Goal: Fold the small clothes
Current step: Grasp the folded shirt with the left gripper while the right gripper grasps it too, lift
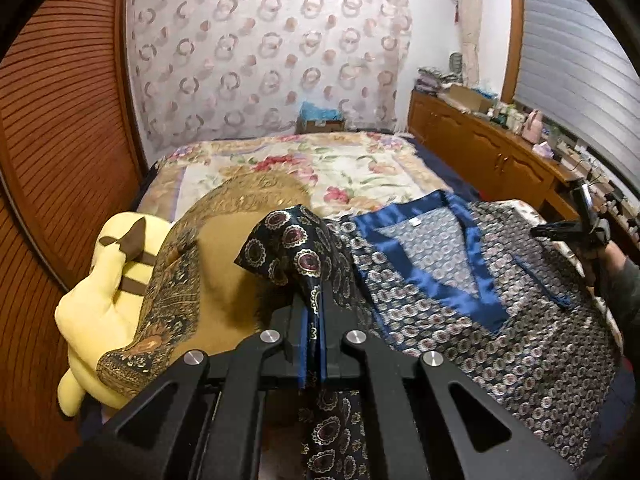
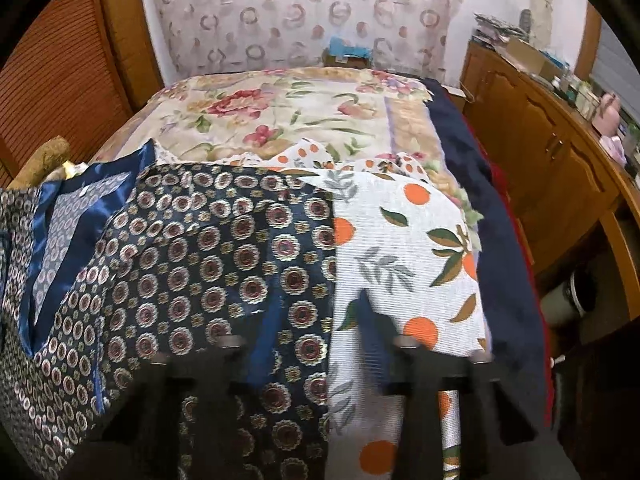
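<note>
A navy patterned shirt (image 1: 460,280) with a blue satin collar lies spread on the bed, collar facing up. My left gripper (image 1: 316,320) is shut on a sleeve edge of the shirt (image 1: 296,248) and holds it lifted above the bed. The shirt also shows in the right wrist view (image 2: 224,264), its right side flat over a white cloth with an orange print (image 2: 404,248). My right gripper (image 2: 320,320) is blurred, with its fingers apart over the shirt's right edge, holding nothing. It also shows in the left wrist view (image 1: 576,232), at the far right above the shirt.
A yellow plush toy (image 1: 100,292) and a golden-brown paisley cloth (image 1: 188,264) lie left of the shirt. A floral bedspread (image 1: 304,164) covers the far bed. A wooden cabinet (image 1: 500,152) with clutter runs along the right. A louvered wooden door (image 1: 60,120) stands left.
</note>
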`<state>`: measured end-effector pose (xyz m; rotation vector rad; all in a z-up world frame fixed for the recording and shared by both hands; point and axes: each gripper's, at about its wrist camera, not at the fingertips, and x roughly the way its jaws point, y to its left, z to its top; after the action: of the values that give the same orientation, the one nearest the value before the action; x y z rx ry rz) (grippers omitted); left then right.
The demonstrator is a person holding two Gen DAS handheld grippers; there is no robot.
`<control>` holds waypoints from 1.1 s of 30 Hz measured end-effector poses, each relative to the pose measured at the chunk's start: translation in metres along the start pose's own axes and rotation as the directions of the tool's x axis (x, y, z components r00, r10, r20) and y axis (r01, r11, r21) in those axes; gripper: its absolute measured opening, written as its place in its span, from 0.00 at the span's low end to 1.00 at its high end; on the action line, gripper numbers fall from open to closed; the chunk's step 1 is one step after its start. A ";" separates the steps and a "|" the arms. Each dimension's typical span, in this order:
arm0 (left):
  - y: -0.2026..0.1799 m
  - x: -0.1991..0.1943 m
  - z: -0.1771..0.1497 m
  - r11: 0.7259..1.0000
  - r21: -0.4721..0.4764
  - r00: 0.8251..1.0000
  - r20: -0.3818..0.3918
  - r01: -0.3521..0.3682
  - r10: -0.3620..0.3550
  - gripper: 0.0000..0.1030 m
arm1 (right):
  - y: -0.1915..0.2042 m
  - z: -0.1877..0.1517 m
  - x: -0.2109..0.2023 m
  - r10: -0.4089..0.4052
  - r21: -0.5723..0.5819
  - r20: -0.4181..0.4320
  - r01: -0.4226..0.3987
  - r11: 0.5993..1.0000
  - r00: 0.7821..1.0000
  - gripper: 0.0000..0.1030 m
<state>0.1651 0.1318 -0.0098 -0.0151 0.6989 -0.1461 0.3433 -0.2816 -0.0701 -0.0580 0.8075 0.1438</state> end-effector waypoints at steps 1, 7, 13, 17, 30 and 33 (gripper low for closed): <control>-0.002 -0.003 0.000 1.000 0.000 1.000 0.002 0.021 -0.021 0.03 | 0.002 -0.001 0.000 0.016 -0.007 -0.004 -0.016 1.000 1.000 0.03; -0.022 -0.044 -0.014 0.996 0.006 0.992 0.086 0.091 -0.091 0.03 | 0.025 -0.018 -0.050 0.108 -0.062 0.145 -0.100 0.993 0.984 0.02; -0.036 -0.099 -0.047 0.991 0.026 0.979 0.155 0.130 -0.132 0.03 | 0.035 -0.061 -0.139 0.194 -0.095 0.314 -0.173 0.980 0.929 0.01; -0.032 -0.126 -0.072 0.991 0.005 0.976 0.174 0.134 -0.133 0.03 | 0.028 -0.106 -0.183 0.210 -0.099 0.356 -0.187 0.977 0.911 0.01; -0.017 -0.150 -0.154 0.992 -0.078 0.992 0.080 0.101 -0.095 0.03 | -0.019 -0.247 -0.260 0.224 -0.036 0.271 -0.223 0.974 0.936 0.01; -0.017 -0.137 -0.166 0.994 -0.067 0.995 0.036 0.092 -0.090 0.03 | -0.024 -0.267 -0.251 0.211 -0.008 0.195 -0.213 0.977 0.958 0.01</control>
<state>-0.0473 0.1395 -0.0481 -0.1145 0.6700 -0.2088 -0.0157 -0.3602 -0.0728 0.0548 0.6171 0.3426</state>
